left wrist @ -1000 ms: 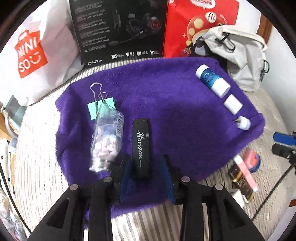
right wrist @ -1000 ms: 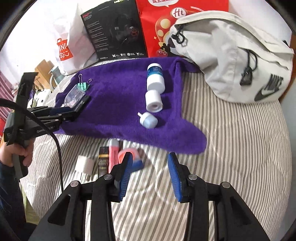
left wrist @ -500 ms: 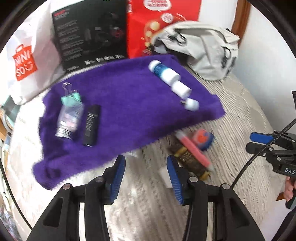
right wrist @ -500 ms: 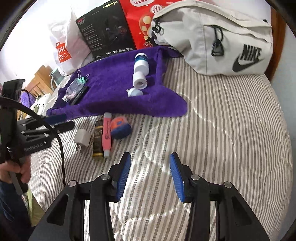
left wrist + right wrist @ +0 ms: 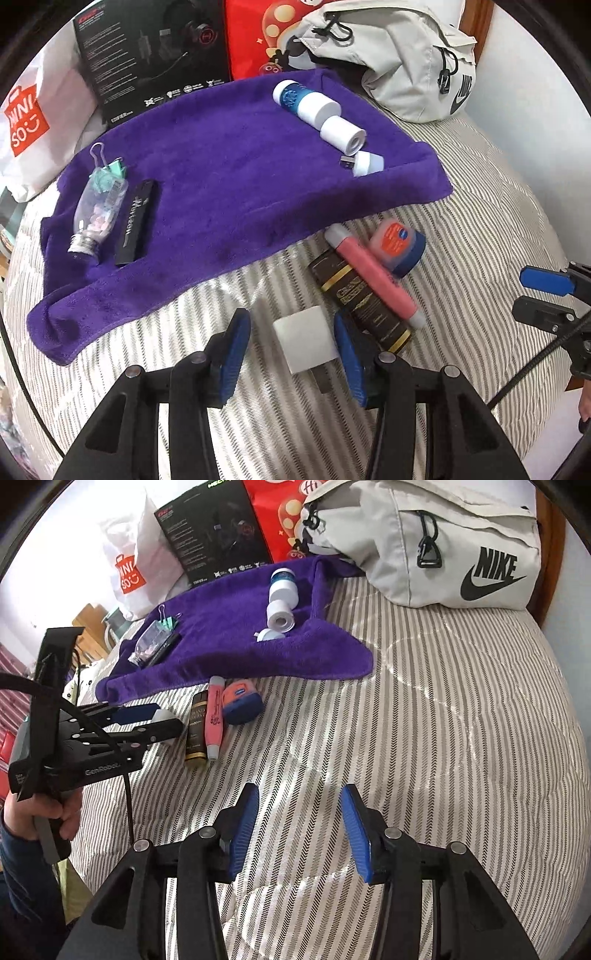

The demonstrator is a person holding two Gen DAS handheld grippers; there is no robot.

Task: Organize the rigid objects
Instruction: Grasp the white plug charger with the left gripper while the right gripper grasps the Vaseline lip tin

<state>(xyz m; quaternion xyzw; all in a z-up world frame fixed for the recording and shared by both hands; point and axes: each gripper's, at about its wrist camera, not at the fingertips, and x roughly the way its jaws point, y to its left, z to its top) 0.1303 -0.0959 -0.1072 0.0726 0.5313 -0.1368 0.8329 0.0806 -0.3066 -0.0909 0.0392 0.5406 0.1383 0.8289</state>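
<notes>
In the left wrist view, the left gripper, having left the black case on the purple towel, is now straddling the white charger block on the bed, jaws wide, not yet closing. In the right wrist view, the right gripper is hanging wide open and empty over bare bedding.

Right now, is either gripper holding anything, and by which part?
Nothing is held. The left gripper is open around the white block, pads not closed on it. The right gripper is open over bare bedding.
</notes>
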